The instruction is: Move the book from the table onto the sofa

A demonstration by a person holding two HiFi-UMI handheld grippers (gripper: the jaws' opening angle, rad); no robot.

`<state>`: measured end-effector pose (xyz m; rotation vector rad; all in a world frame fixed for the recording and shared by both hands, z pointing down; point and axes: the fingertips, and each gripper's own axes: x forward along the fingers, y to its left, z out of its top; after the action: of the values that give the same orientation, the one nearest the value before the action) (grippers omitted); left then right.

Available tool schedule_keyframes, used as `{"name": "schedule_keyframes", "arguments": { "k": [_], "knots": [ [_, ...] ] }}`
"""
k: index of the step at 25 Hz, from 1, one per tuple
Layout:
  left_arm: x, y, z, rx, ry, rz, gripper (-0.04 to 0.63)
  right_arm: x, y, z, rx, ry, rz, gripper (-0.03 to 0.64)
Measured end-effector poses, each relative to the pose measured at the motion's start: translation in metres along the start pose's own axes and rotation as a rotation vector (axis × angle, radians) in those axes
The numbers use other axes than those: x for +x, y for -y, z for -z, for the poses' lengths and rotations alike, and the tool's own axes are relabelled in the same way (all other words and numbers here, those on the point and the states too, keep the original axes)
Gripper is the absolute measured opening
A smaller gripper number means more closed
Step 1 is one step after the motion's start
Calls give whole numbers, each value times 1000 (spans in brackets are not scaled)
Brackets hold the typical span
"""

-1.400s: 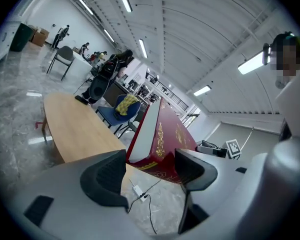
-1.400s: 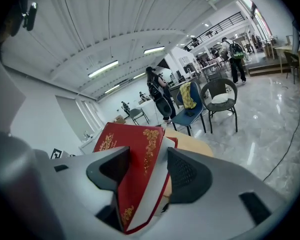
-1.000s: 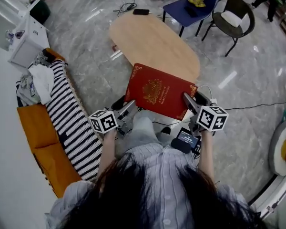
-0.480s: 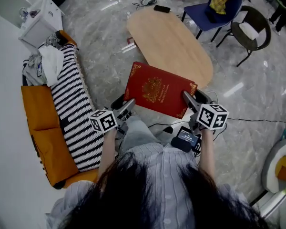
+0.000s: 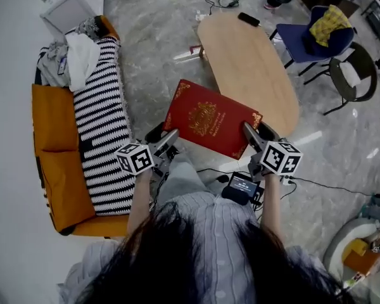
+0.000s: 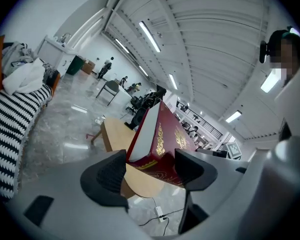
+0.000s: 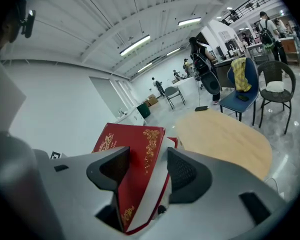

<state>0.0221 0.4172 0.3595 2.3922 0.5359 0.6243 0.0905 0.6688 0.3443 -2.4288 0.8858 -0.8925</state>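
While the left gripper (image 5: 167, 140) and the right gripper (image 5: 249, 134) are each squeezing a near corner of the red book (image 5: 210, 125), it is swinging through the air, off the counter (image 5: 253, 68), and the sofa (image 5: 50, 144) is coming closer.

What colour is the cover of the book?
The book is red with gold decoration; head view.

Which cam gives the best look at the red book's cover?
Head view: the book faces the camera, nearly its whole red cover and gold emblem visible. Left gripper view catches only one corner, its white page edge and a foreshortened cover. Right gripper view shows an end edge-on, partly behind the jaws.
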Motion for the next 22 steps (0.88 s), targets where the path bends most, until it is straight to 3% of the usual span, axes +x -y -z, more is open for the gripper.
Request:
{"name": "schedule_keyframes", "arguments": {
  "k": [3,9,14,22],
  "knots": [
    [-12,-22,-9,-21,22,-36,316,29,-15,-2,-24,-39,-32,249],
    [-60,-123,-63,-82,100,-102,316,146,-91,-5,-89,-137,-80,249],
    [-80,-143,-75,-113,157,-163,316,185,-117,-14,-135,-188,-142,247],
    [-159,-240,-106,-186,221,-269,316,296,-215,12,-223,-323,-230,245]
  ]
}}
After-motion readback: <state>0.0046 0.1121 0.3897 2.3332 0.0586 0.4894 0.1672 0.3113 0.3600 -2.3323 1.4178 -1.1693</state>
